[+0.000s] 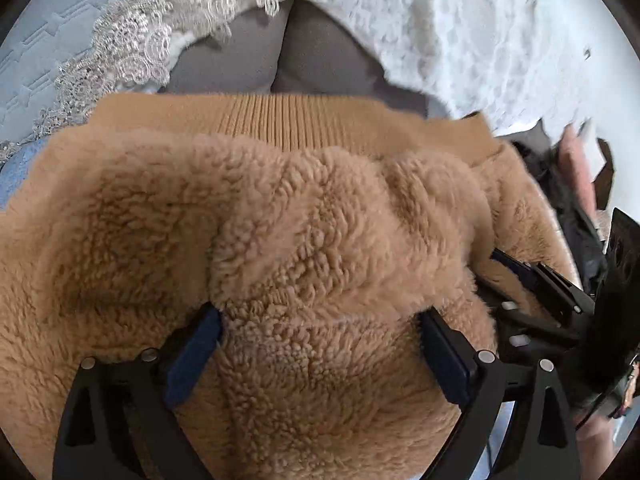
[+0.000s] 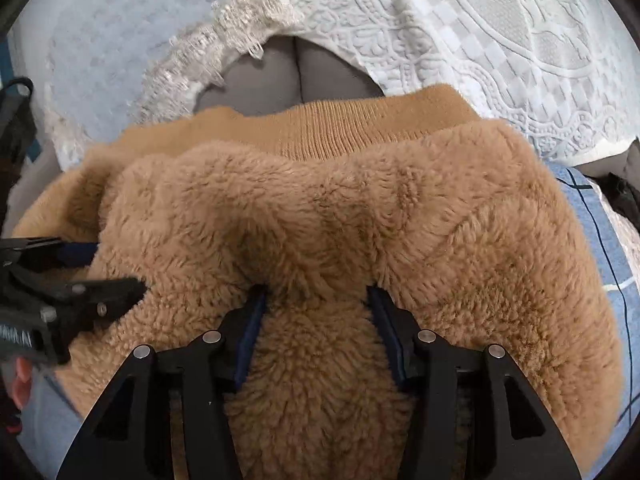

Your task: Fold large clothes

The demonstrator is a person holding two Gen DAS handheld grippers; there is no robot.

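White embossed cover (image 2: 500,40) with raised floral and chequered relief, spread at upper right. Lace trim (image 1: 132,52), pale and looped, edges a second cover along a diagonal at upper left. Between the two covers an opening exposes grey cushions (image 2: 280,76), two of them meeting at a dark vertical seam. Pale blue quilted fabric (image 1: 48,52) with stitched geometric lines lies beyond the lace at far left. Light blue checked sheet (image 2: 600,240), crossed by dark and white lines, shows at the right edge.
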